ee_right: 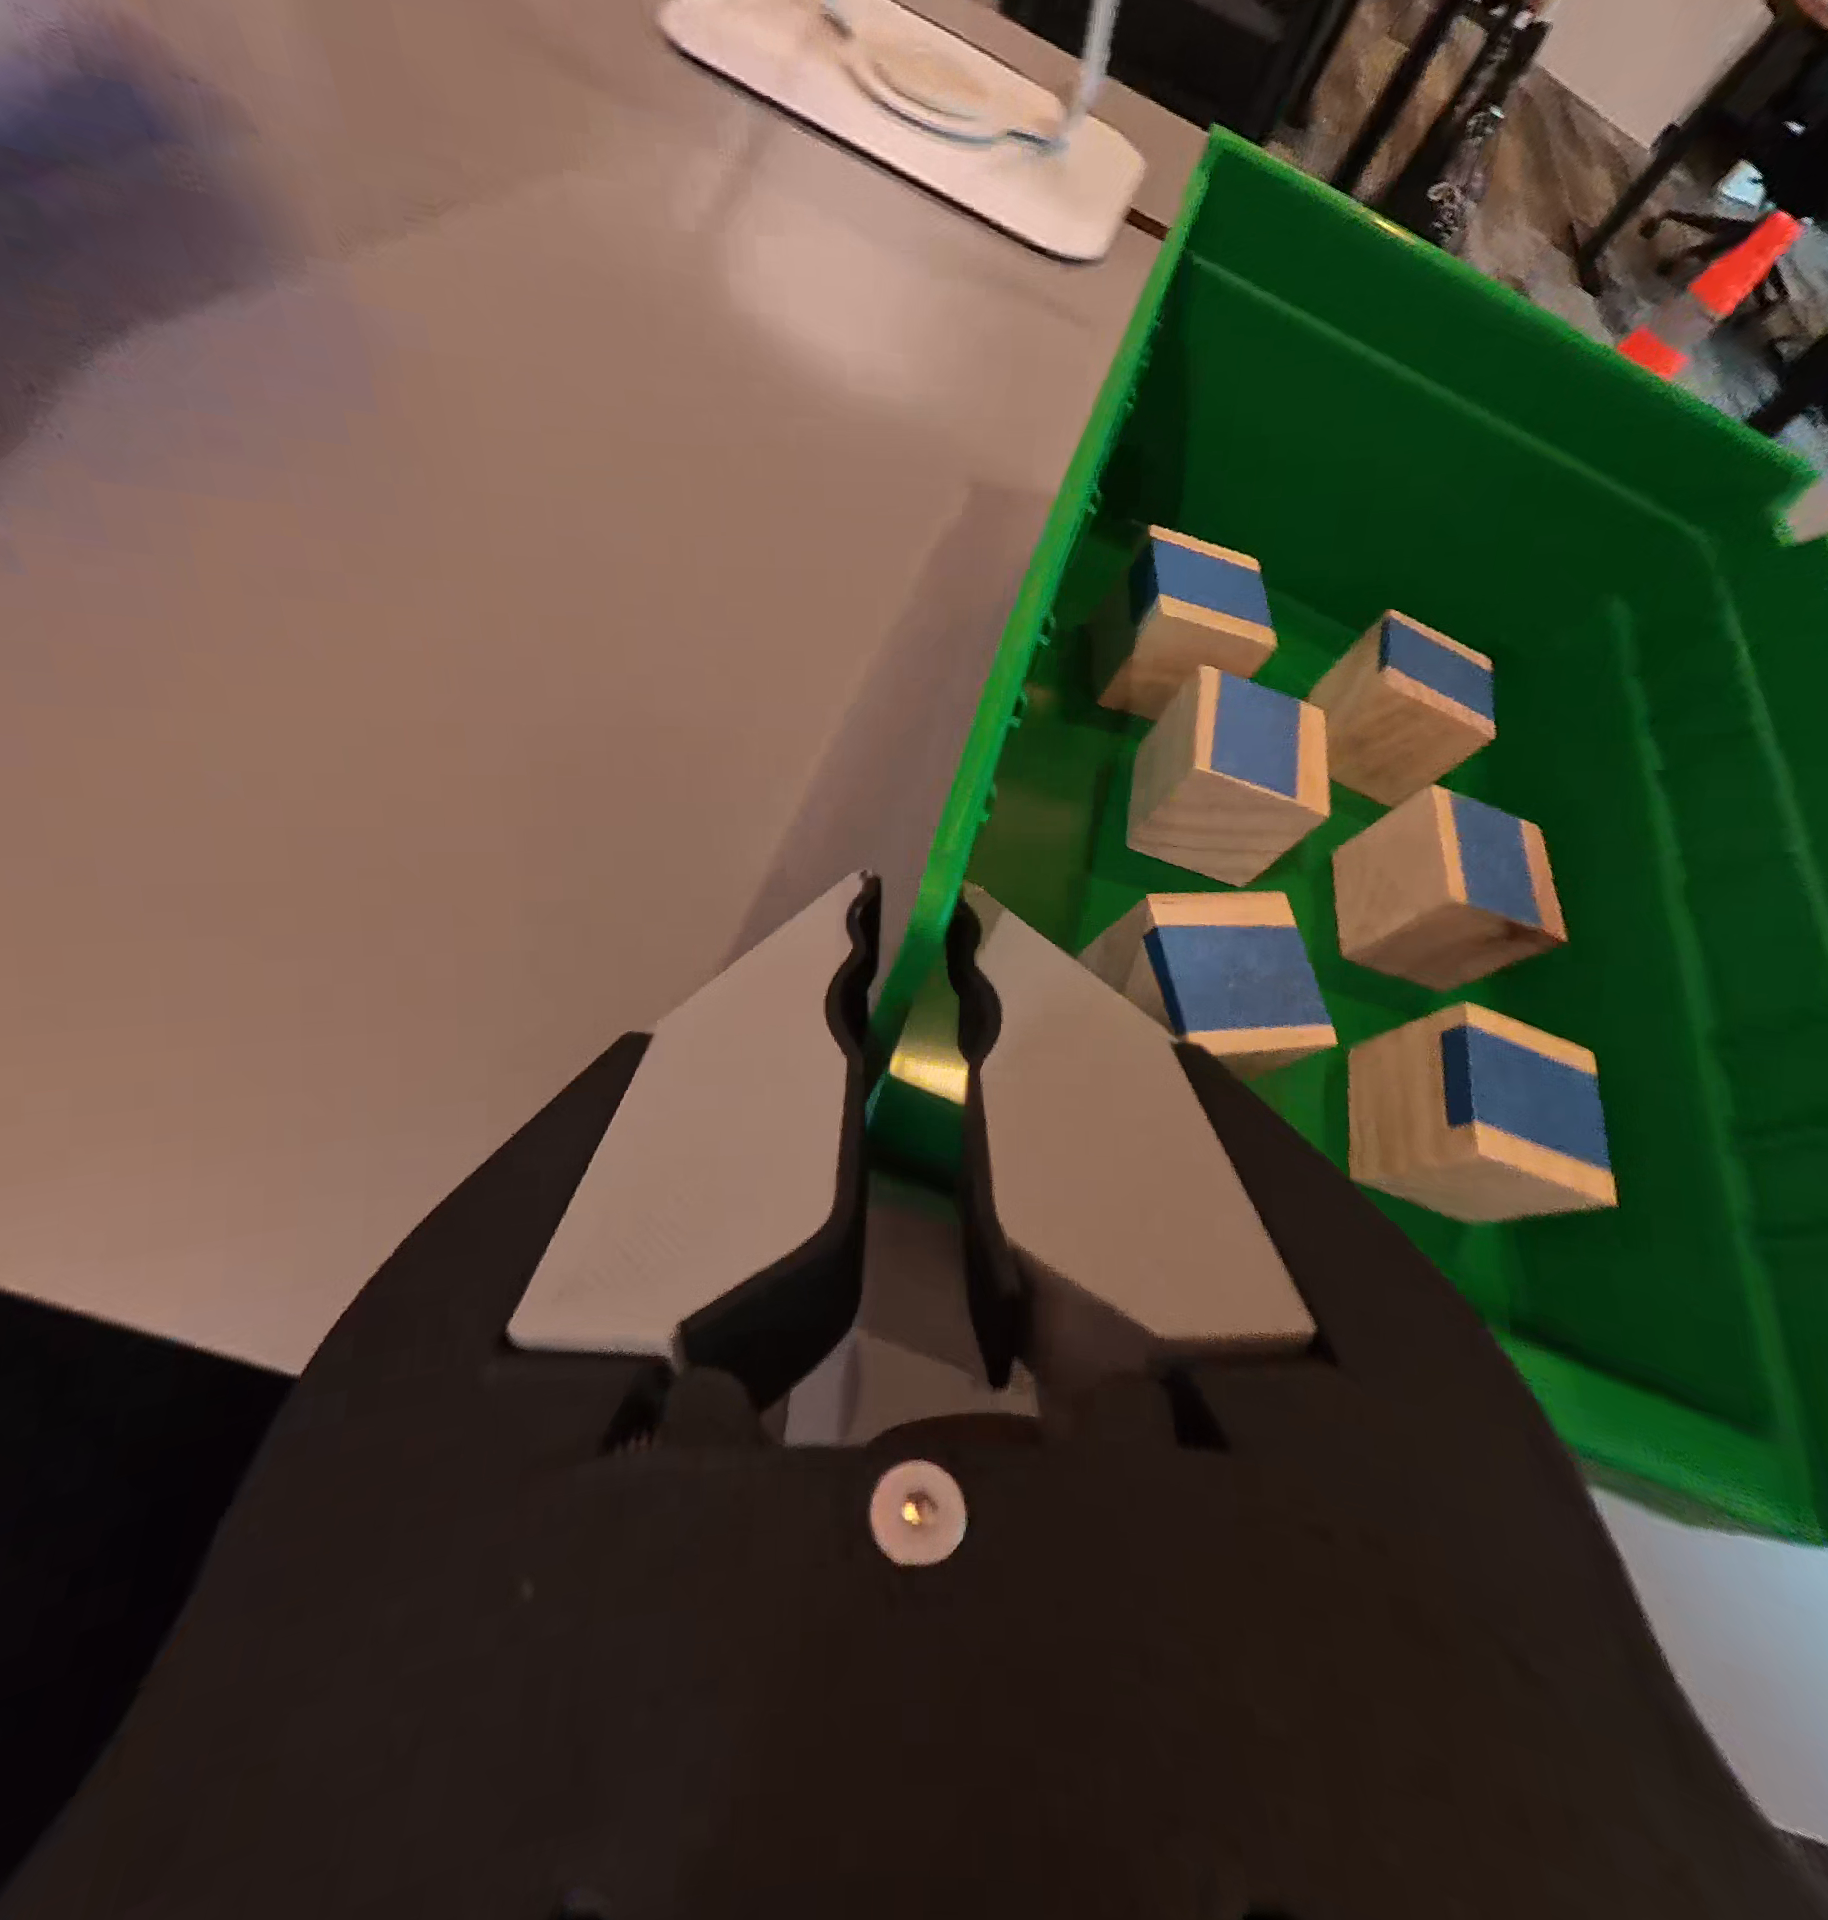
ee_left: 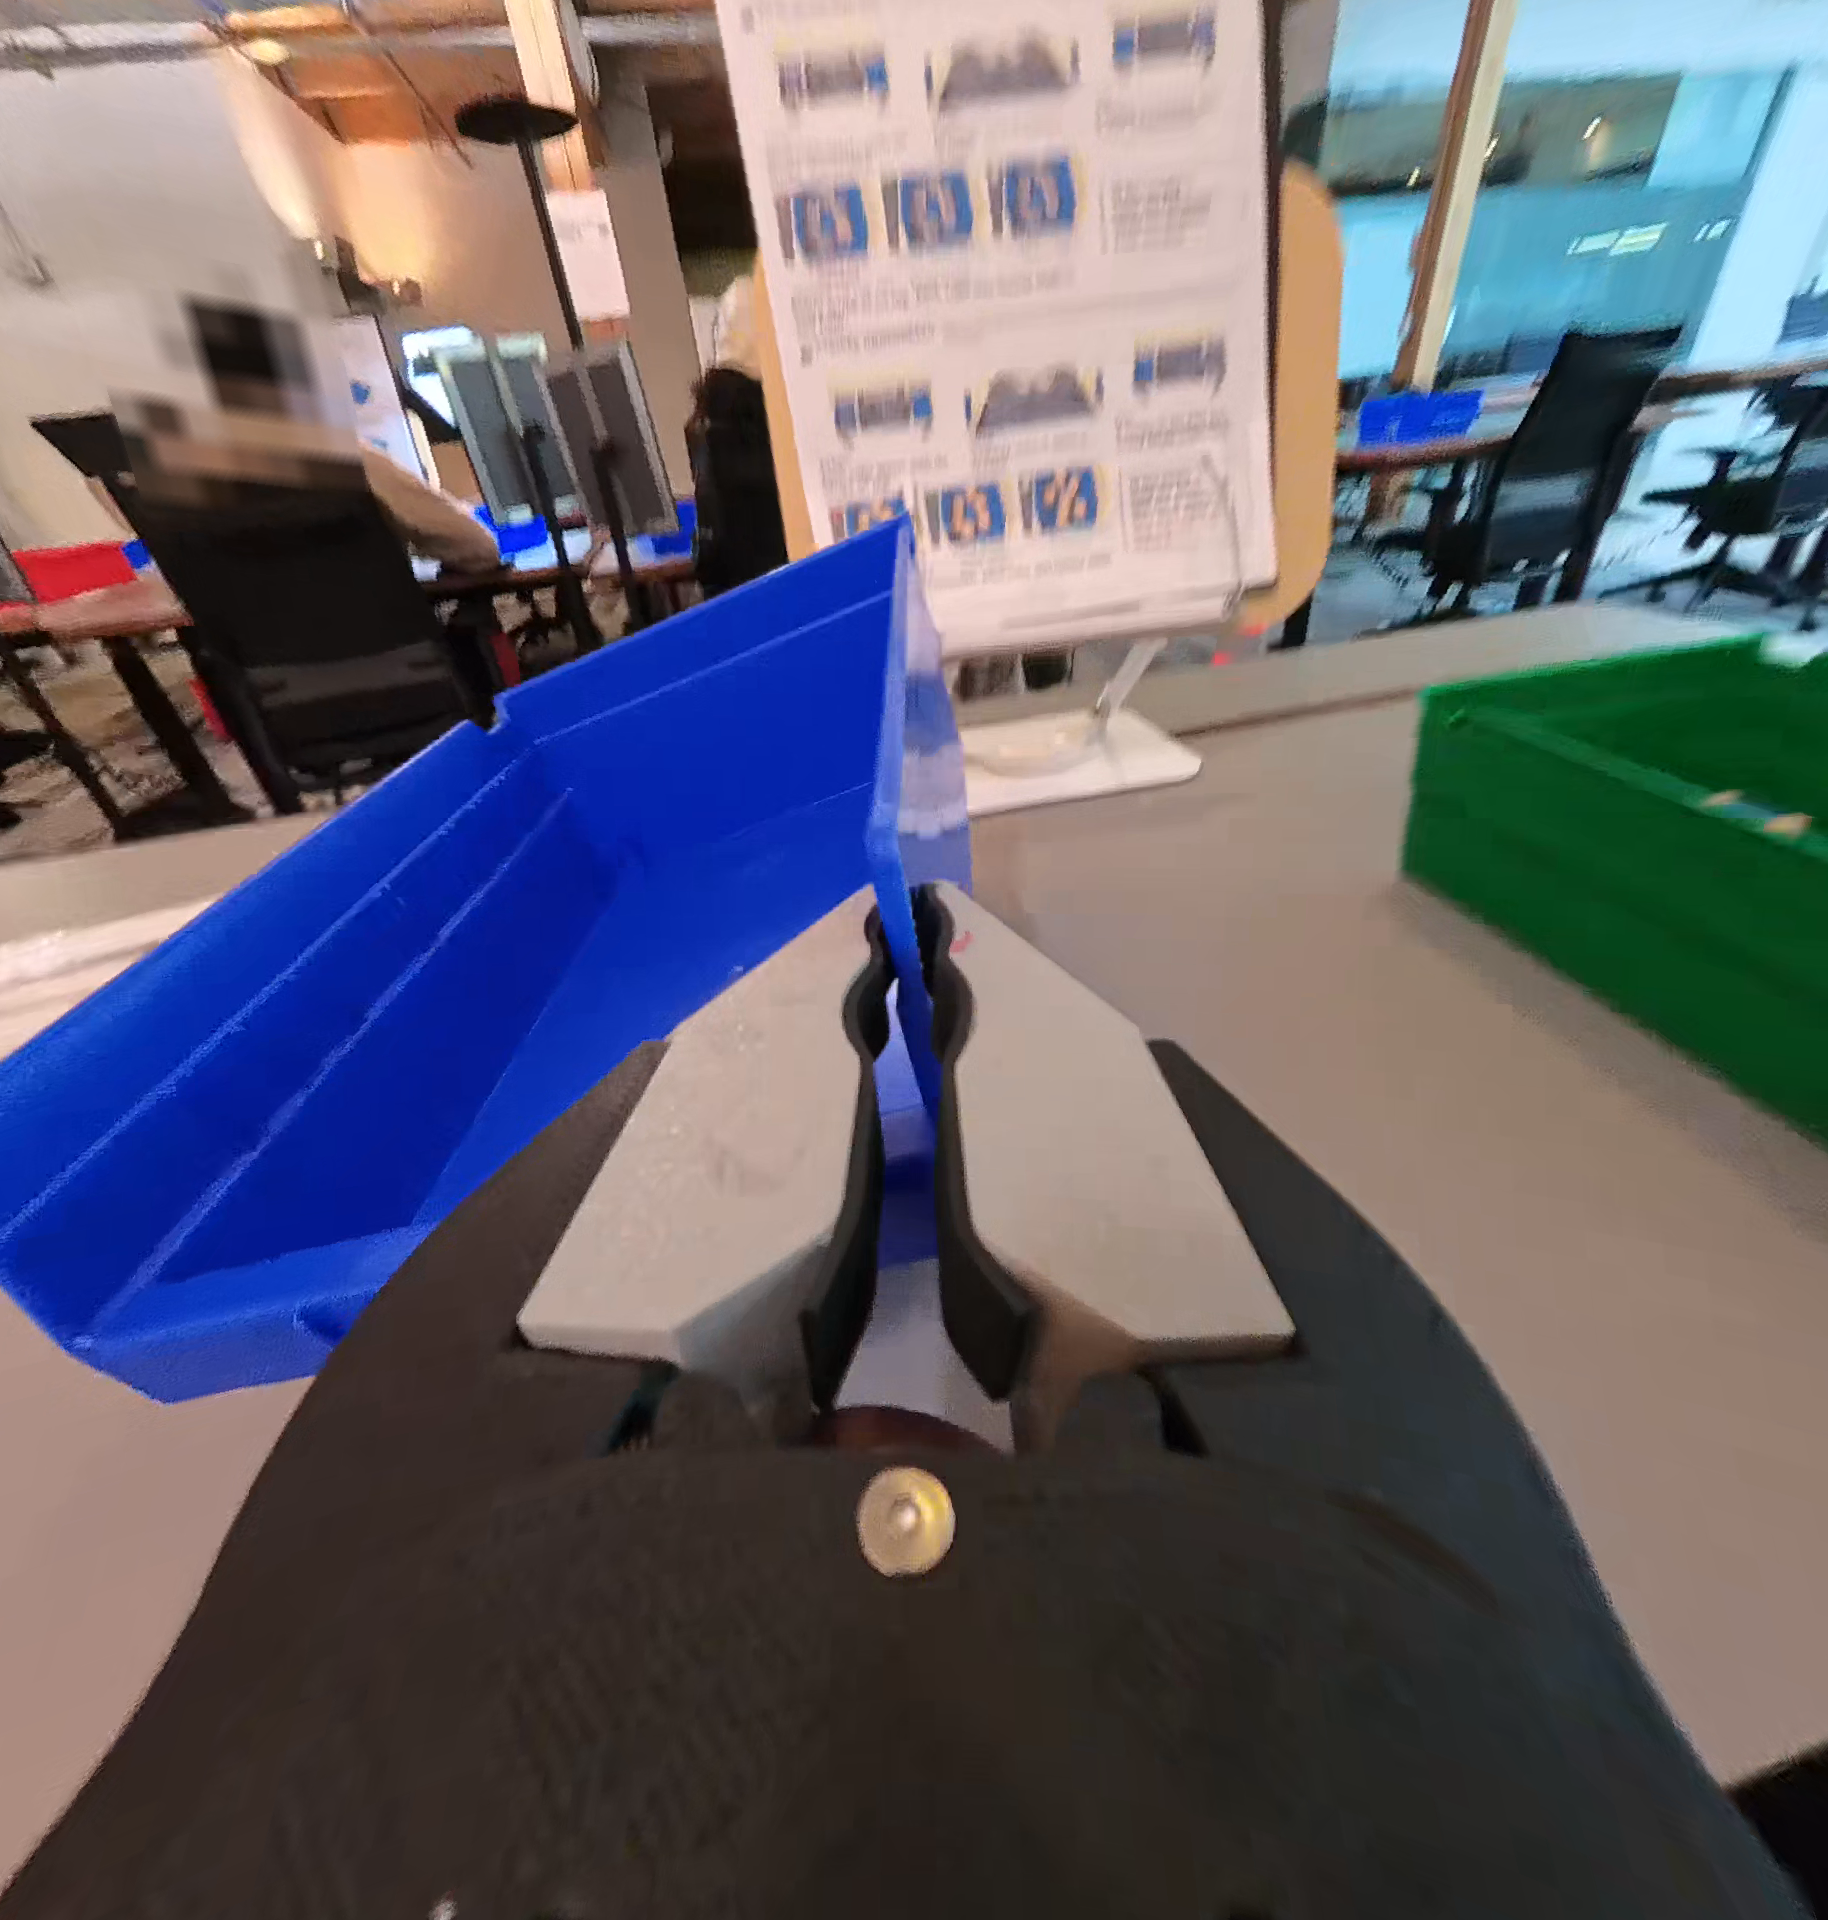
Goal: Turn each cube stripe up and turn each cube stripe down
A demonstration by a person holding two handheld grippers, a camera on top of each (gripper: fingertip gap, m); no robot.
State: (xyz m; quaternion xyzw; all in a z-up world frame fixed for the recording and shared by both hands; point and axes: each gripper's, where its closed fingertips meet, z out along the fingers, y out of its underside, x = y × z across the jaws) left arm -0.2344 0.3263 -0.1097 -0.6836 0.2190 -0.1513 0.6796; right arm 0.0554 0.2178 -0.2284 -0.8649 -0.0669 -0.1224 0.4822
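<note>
Grey bench (ee_left: 1409, 1195) carries both bins, with office chairs and desks behind. My left tool (ee_left: 908, 914) pinches the blue bin's (ee_left: 370, 987) wall and tips it up, I judge to keep it emptied or reposition it; no cubes show inside. My right tool (ee_right: 912, 925) straddles the green bin's (ee_right: 1305, 343) near wall, narrowly parted; whether it grips, I cannot tell. Only the right view shows the six wooden cubes (ee_right: 1227, 774) inside, blue stripes up or sideways.

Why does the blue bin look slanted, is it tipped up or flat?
Tipped up. The left tool pinches the blue bin by its wall, and the bin's floor slopes against the grey table. No cubes show inside.
</note>
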